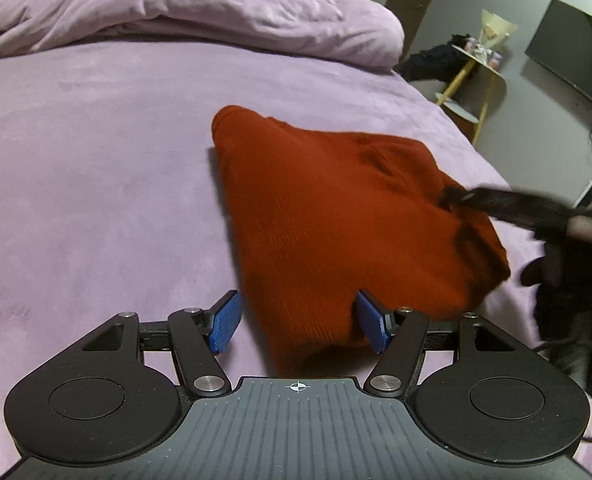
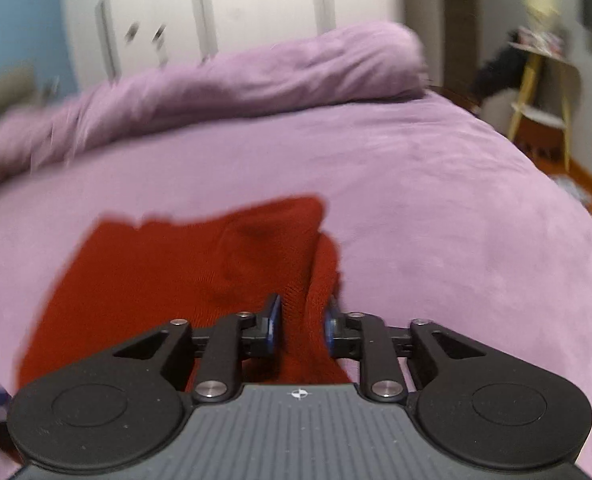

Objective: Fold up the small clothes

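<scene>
red sweater (image 2: 200, 276) bunched between right gripper (image 2: 300, 322) pads, pinched to drag a fold; left gripper (image 1: 297, 322) gapes wide, cloth between, not clamped.

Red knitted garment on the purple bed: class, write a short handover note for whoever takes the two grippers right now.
Left gripper: jaws wide open, the near edge of the red knitted garment lies between the blue pads, not pinched.
Right gripper: nearly closed on a bunched fold of the garment's right edge.
Garment lies on the purple bedspread, partly folded and rumpled.
Done: apparently a first fold.
Left: probably grip with the left, finish folding, smooth flat.
</scene>
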The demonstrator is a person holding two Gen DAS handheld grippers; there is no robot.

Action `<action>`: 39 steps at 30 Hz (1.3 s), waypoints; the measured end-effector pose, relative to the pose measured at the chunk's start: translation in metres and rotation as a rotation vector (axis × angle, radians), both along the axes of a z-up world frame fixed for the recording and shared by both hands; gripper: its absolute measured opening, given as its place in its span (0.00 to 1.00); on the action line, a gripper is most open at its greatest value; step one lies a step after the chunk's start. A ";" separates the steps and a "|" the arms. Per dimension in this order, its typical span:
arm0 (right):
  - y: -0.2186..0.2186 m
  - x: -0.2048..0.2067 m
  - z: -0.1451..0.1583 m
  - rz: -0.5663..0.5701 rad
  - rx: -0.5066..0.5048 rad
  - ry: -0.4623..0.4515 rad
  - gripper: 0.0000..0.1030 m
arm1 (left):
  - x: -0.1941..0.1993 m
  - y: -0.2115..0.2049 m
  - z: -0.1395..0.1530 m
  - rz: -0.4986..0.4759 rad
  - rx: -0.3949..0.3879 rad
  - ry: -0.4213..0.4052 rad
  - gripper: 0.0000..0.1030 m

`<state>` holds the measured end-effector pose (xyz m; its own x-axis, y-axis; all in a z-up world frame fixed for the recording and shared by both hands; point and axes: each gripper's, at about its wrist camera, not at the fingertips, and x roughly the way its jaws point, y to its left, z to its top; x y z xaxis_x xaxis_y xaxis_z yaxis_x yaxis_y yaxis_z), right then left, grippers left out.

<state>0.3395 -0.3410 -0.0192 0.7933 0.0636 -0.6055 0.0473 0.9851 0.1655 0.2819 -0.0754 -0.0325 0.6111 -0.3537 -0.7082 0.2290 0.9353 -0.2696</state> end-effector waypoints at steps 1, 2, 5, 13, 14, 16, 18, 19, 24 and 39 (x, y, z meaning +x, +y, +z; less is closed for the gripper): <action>-0.009 -0.009 0.003 -0.022 0.043 -0.013 0.29 | -0.003 -0.001 -0.002 -0.009 0.006 0.000 0.67; -0.019 -0.022 0.005 -0.044 0.094 -0.020 0.33 | -0.008 0.000 -0.005 -0.018 0.010 0.000 0.67; -0.042 -0.057 -0.003 -0.094 0.228 0.025 0.35 | -0.015 -0.007 -0.012 -0.060 0.038 0.017 0.67; -0.045 -0.091 -0.034 -0.100 0.542 0.084 0.34 | -0.003 -0.019 -0.018 0.061 0.106 -0.011 0.63; -0.041 -0.088 -0.033 -0.105 0.539 0.081 0.24 | -0.002 -0.016 -0.015 0.087 0.074 -0.007 0.63; -0.033 -0.083 -0.027 -0.113 0.496 0.066 0.14 | -0.002 -0.003 -0.012 0.159 -0.007 -0.007 0.61; -0.025 -0.082 -0.016 -0.106 0.486 0.033 0.11 | -0.005 0.010 -0.011 0.231 -0.040 -0.023 0.58; -0.027 -0.082 -0.016 -0.101 0.556 0.024 0.09 | -0.007 0.018 -0.011 0.265 -0.060 -0.027 0.57; -0.044 -0.081 -0.050 -0.117 0.956 0.065 0.09 | -0.008 0.040 -0.022 0.314 -0.133 0.041 0.57; -0.017 -0.083 -0.041 -0.069 0.519 0.118 0.16 | -0.009 0.032 -0.025 0.289 -0.042 0.068 0.64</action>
<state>0.2566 -0.3575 -0.0600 0.7350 0.3281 -0.5934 0.1569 0.7690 0.6196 0.2726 -0.0434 -0.0571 0.6424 -0.2023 -0.7392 -0.0646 0.9468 -0.3153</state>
